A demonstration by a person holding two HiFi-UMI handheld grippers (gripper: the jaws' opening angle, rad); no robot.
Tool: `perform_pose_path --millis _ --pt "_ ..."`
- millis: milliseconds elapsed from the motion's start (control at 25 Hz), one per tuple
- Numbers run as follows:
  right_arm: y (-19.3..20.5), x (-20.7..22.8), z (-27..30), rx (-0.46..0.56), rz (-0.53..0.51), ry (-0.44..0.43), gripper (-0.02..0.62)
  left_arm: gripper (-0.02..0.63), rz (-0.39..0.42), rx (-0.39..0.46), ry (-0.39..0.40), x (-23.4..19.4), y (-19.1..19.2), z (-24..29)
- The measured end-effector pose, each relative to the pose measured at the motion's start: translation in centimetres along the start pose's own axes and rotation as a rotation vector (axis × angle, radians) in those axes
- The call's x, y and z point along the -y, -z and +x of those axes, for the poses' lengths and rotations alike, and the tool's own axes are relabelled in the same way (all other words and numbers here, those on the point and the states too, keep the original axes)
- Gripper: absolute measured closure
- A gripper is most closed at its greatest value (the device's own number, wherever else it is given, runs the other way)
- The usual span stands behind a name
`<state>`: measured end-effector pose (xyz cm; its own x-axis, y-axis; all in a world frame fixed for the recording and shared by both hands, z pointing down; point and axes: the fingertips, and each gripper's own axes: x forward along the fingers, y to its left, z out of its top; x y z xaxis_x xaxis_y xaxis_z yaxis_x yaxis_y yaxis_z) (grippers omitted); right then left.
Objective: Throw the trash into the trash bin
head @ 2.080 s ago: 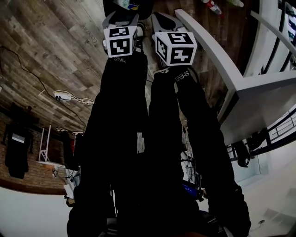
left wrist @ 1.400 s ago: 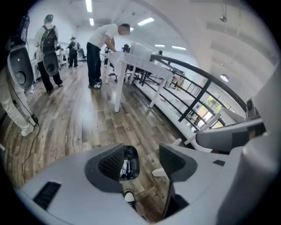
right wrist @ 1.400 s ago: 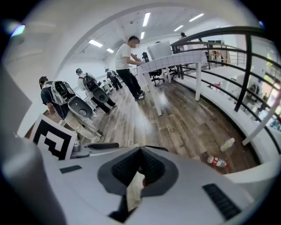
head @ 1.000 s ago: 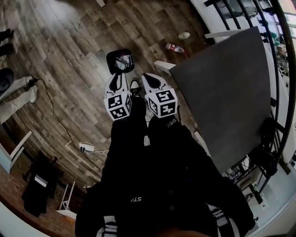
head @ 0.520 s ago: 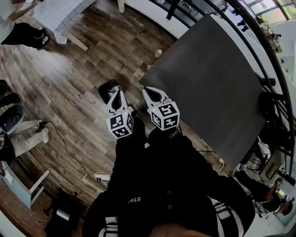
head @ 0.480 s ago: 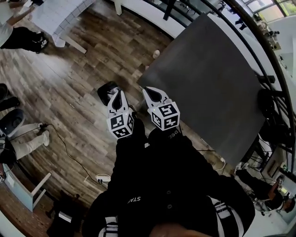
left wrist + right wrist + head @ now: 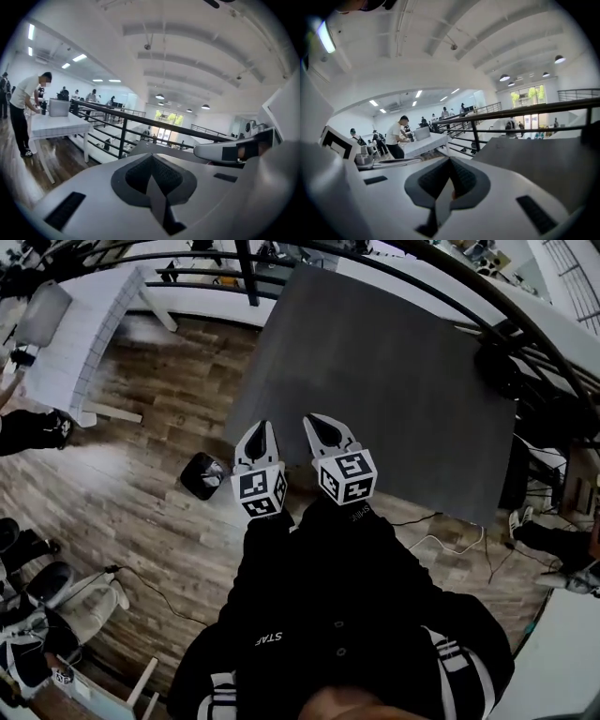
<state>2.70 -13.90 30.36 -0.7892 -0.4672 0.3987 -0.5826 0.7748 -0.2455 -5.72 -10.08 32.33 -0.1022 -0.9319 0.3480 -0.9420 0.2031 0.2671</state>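
Both grippers are held side by side over the near edge of the grey table. The left gripper has its jaws together, the pads meeting with nothing between them, as its own view shows plainly. The right gripper is the same: jaws together and no trash clamped.

The trash bin stands on the wooden floor just off the table's near left corner, with something pale inside it. It lies to the left of both grippers and below them, and the left gripper is the nearer one. Neither gripper view shows the bin, since both look level across the table toward the black railing.

No loose trash can be seen on the table or on the floor around it. I judge that the coming move depends first on finding a piece to pick up.
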Motion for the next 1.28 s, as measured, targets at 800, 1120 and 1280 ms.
perform_pose_path --millis 800,1120,1280 --pt "-7.1 20.7 -24.9 0.308 0.058 0.566 0.580 0.606 0.239 -0.003 0.527 31.9 -2.8 4.5" --pt "-9.4 22.4 -29.0 0.369 0.008 0.602 0.580 0.606 0.276 0.058 0.572 37.1 -4.8 4.1" --pt "-9.9 22.8 -29.3 0.381 -0.005 0.604 0.580 0.606 0.285 0.080 0.589 38.4 -5.5 4.2"
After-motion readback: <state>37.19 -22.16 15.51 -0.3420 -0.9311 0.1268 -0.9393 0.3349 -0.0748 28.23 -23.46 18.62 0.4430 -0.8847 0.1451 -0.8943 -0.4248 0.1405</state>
